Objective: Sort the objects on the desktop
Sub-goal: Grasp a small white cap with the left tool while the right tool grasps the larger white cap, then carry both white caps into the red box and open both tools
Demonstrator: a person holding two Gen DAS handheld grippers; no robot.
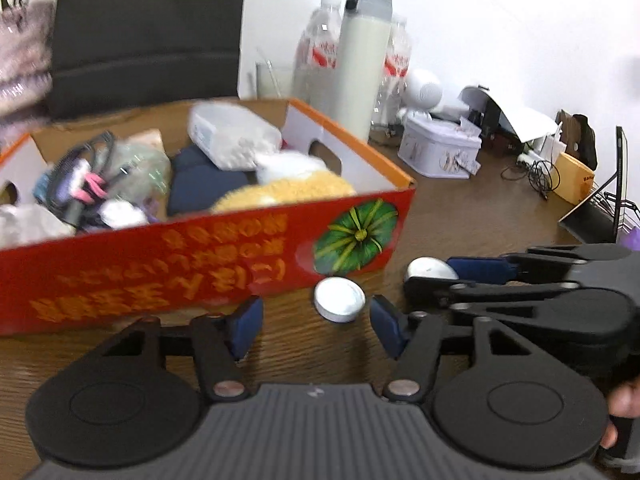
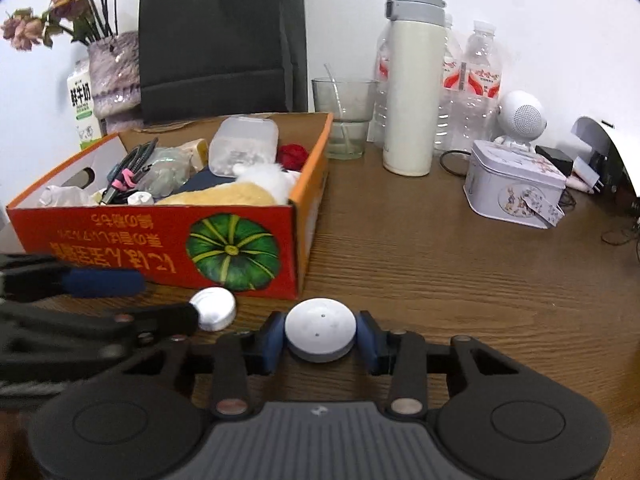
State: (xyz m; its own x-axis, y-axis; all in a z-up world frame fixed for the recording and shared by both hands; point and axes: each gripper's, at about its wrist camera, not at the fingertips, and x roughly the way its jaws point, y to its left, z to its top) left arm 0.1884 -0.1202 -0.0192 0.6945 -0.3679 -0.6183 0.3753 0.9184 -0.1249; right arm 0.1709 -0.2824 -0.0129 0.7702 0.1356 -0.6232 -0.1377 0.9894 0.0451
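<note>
Our right tool has its blue pads against both sides of the grey disc, clamped on it low over the wooden surface, just in front of the red box. Our left tool stands apart, with the small white cap lying on the surface just ahead of its gap, not yet between the pads. We judge the risks to be these: the disc is round and thin, so a shallow grip could let it pop out on the lift; the two tools sit close together and could knock each other; the cap lies near the box wall and could be nudged under it. The right wrist view shows the pads meeting the disc; the left view shows only a sliver of it behind the other tool's finger.
</note>
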